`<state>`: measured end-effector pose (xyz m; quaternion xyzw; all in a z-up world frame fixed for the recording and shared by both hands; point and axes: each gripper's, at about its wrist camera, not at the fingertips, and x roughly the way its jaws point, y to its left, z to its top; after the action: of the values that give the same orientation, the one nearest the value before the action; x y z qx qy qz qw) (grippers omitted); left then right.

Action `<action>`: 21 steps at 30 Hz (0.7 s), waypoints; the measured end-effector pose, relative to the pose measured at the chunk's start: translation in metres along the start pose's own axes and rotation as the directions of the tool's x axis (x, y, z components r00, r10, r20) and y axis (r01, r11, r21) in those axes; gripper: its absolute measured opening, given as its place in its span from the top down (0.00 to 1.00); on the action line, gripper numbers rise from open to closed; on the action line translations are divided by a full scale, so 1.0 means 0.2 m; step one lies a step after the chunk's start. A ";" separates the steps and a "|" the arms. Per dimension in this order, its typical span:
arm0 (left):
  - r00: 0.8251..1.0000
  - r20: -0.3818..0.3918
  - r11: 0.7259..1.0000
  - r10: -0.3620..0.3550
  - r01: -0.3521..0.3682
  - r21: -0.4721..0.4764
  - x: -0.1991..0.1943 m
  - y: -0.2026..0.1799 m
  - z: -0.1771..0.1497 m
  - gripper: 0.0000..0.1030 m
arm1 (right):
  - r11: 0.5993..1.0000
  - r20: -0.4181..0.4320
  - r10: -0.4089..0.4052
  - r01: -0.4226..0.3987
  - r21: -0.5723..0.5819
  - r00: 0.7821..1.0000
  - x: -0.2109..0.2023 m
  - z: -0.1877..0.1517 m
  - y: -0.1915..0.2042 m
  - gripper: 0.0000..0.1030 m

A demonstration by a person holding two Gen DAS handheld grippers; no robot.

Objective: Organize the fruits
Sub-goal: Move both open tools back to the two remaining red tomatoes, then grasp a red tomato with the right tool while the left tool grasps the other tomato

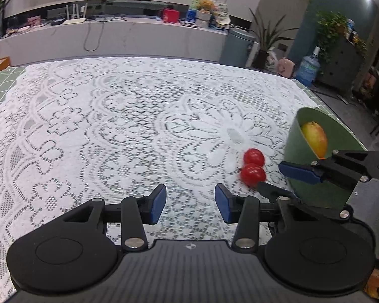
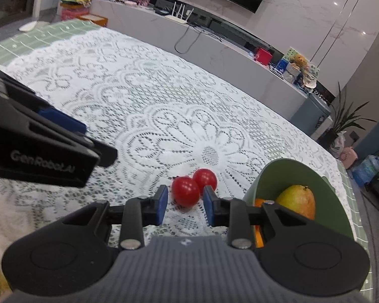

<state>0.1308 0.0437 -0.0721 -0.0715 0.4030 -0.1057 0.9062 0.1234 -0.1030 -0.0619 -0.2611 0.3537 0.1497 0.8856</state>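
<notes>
Right gripper (image 2: 185,190) sits nearest the lens, tips either side of the near tomato (image 2: 185,192) on the lace cloth (image 2: 139,101).

Risks:
- The far tomato (image 2: 206,178) touches the near one, so the right finger could knock it and send it rolling.
- Only the fingertips flank the round, slick fruit. A shallow pinch may squirt it forward, and a hard one may split it.
- The green bowl (image 2: 285,169) is just right with a pear (image 2: 297,200) and an orange (image 2: 259,237) inside, so its rim may get clipped on the carry.

Claw: jaws narrowed to about tomato width, with the near tomato between the pads. Cannot tell if the pads are pressing it yet.

Left gripper (image 1: 190,198) hangs partly spread over bare cloth, holding nothing.
</notes>
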 end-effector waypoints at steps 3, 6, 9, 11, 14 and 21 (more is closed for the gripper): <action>1.000 -0.010 1.000 0.010 -0.010 -0.008 0.01 0.01 0.00 0.49 | 1.000 -0.015 -0.021 0.020 -0.010 1.000 0.03 0.01 0.02 0.74; 1.000 -0.021 1.000 0.020 -0.020 -0.006 0.03 0.02 0.00 0.49 | 0.999 -0.024 -0.035 0.034 -0.021 0.999 0.06 0.03 0.03 0.74; 0.999 -0.029 1.000 0.030 -0.030 -0.009 0.05 0.03 -0.01 0.49 | 0.998 -0.040 -0.052 0.051 -0.033 0.998 0.10 0.04 0.04 0.74; 0.999 -0.031 0.999 0.031 -0.031 -0.021 0.06 0.04 0.00 0.49 | 0.998 -0.054 -0.059 0.057 -0.035 0.997 0.13 0.05 0.04 0.74; 0.999 -0.031 0.999 0.032 -0.033 -0.033 0.06 0.05 0.00 0.49 | 0.996 -0.057 -0.078 0.075 -0.052 0.995 0.14 0.05 0.06 0.74; 0.999 -0.031 0.999 0.036 -0.037 -0.039 0.06 0.05 -0.01 0.49 | 0.990 -0.080 -0.089 0.080 -0.113 0.993 0.18 0.04 0.11 0.75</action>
<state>0.1396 0.0499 -0.0840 -0.0806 0.4199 -0.0822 0.9002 0.1443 -0.0775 -0.0897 -0.3301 0.3708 0.1198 0.8597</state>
